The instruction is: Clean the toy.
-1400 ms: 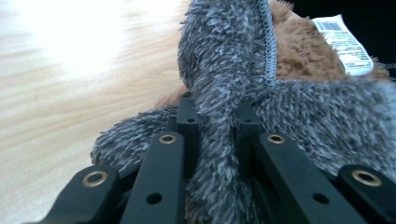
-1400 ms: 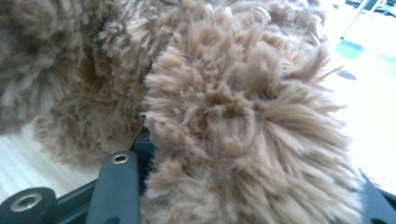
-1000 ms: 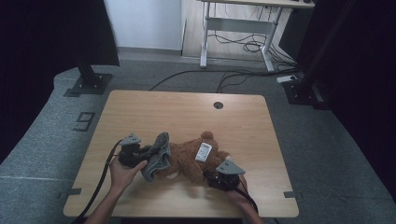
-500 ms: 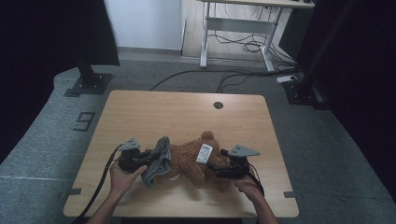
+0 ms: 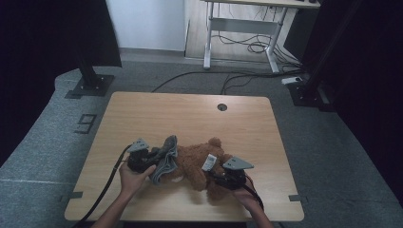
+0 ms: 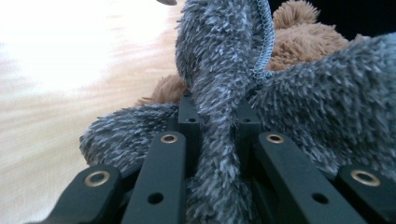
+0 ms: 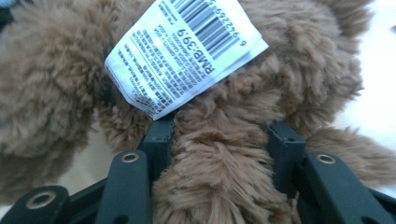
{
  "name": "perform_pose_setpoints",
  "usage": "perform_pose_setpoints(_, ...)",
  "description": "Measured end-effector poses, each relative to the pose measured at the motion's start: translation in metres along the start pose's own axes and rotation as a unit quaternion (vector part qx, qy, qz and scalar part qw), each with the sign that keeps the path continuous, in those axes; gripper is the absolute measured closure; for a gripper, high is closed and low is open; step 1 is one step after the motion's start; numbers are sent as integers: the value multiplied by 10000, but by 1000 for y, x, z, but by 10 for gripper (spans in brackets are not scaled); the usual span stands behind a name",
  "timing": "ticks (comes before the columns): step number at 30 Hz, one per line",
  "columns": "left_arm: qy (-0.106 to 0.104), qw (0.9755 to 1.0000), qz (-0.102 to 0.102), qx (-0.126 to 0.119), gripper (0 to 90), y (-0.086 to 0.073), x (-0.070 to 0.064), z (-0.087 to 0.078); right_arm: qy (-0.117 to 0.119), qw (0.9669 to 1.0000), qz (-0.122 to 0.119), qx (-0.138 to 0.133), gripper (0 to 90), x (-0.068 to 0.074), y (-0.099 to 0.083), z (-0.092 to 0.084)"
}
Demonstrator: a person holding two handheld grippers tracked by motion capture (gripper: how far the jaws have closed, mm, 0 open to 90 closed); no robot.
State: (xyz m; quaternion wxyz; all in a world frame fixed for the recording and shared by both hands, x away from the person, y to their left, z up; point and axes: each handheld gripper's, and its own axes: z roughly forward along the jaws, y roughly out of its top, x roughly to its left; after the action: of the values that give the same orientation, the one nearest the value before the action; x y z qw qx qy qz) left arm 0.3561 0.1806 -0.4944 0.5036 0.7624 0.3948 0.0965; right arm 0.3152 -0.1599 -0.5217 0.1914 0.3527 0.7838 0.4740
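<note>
Jaws of our left gripper [image 6: 217,121] clench the grey fuzzy cloth [image 6: 219,84]; our right gripper [image 7: 219,140], just closing, grasps the brown teddy bear [image 5: 195,164] lying on the surface [image 5: 190,114].

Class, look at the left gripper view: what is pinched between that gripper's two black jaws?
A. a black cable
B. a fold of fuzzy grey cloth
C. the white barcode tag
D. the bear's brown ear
B: the left gripper has its jaws shut on a strip of grey cloth, with the brown plush bear behind it.
</note>
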Motion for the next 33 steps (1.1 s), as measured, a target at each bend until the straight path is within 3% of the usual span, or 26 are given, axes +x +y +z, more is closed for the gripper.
perform_pose_setpoints(4,3,10000,-19,-42,788,7,4,15,-494,9986,3,-187,540,-9,1,3)
perform_pose_setpoints(7,1,10000,20,9,787,16,7,25,-641,9976,94,-250,541,-18,2,5)
perform_pose_setpoints(11,-28,9999,122,61,784,17,9,12,-556,9981,52,-272,550,-18,1,3)
perform_pose_setpoints(14,108,9998,165,105,782,14,12,1,-566,9980,79,-271,547,-16,-3,1)
perform_pose_setpoints(17,112,9996,-92,235,782,-2,22,-13,-577,9979,84,-277,546,-15,-6,-2)
perform_pose_setpoints(20,201,9978,-290,567,781,-16,32,-10,-465,9985,58,-288,546,-13,-9,-4)
perform_pose_setpoints(25,130,9960,-383,796,780,-21,37,5,-358,9988,109,-329,522,-15,-13,-7)
perform_pose_setpoints(29,83,9960,-505,734,776,-22,42,1,-236,9989,116,-376,495,-15,-16,-11)
perform_pose_setpoints(30,98,9963,-517,679,775,-18,42,-7,-48,9991,168,-386,459,-16,-17,-15)
perform_pose_setpoints(33,45,9983,-458,356,774,-5,36,-24,50,9993,43,-380,442,-13,-18,-19)
